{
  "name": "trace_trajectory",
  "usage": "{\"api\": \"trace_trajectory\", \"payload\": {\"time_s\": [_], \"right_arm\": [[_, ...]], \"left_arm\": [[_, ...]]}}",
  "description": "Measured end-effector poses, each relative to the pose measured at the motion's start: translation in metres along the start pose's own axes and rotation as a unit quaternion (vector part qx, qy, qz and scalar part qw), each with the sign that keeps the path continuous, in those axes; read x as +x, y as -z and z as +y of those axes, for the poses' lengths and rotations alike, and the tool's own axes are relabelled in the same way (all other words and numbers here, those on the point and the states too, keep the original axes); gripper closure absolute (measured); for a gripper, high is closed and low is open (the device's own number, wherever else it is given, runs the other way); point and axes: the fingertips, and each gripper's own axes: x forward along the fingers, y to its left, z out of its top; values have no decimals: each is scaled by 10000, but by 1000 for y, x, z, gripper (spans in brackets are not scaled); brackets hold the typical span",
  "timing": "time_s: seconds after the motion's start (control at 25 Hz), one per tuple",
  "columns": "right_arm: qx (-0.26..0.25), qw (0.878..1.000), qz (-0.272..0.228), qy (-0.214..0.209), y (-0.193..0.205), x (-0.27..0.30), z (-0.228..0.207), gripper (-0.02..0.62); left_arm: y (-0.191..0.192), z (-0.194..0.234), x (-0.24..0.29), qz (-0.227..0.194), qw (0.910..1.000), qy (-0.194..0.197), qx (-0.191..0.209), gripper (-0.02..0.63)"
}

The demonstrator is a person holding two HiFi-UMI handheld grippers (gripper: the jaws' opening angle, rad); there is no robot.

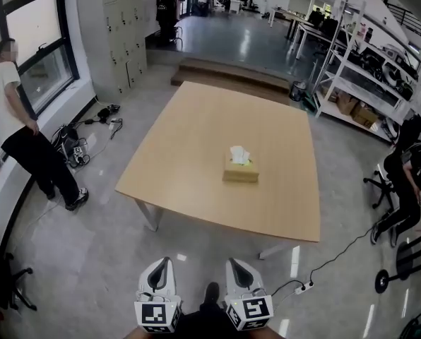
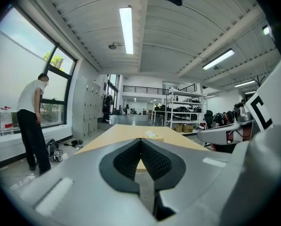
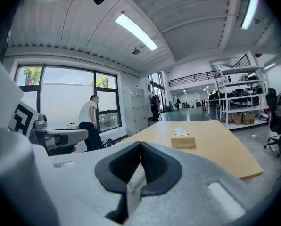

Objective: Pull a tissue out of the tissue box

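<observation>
Near the middle of the pale, rectangular wooden table (image 1: 196, 133), a little toward its near edge, saw a tan cardboard tissue box (image 1: 240, 172) with a crumpled white tissue (image 1: 239, 154) standing up out of its top slot.

Short of the table's near edge, over the grey floor, held the white left gripper (image 1: 167, 262) and the white right gripper (image 1: 232, 263) side by side, both aimed toward the table and well apart from the tissue box. Read the left gripper's black ribbed pads (image 2: 126, 158) as closed together at the tips, with nothing between them. Read the same on the right gripper: pads together, nothing gripped.

Left of the table, by the window, spotted a standing person in a white shirt and black trousers (image 1: 20, 129), with a tangle of black cables (image 1: 76, 143) on the floor between that person and the table. Right of the table, spotted a person in black (image 1: 408, 179) seated on an office chair. Beyond the table's far right corner, made out white metal shelving (image 1: 366, 69) loaded with boxes; beyond its far left corner, grey lockers (image 1: 122, 27); past its far edge, a low wooden step (image 1: 224, 73). Off the table's near right corner, saw a white power strip (image 1: 302, 287) on the floor.
</observation>
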Motion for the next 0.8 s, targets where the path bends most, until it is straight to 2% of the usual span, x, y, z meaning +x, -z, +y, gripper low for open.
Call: {"api": "trace_trajectory", "payload": {"time_s": [0.4, 0.8], "right_arm": [[-73, 9997, -174, -173, -28, 38, -62, 603], [-19, 9999, -128, -7, -34, 52, -108, 603]], "left_arm": [[-21, -35, 69, -40, 9997, -48, 236, 588], [-37, -61, 109, -25, 9994, 60, 336, 588]]}}
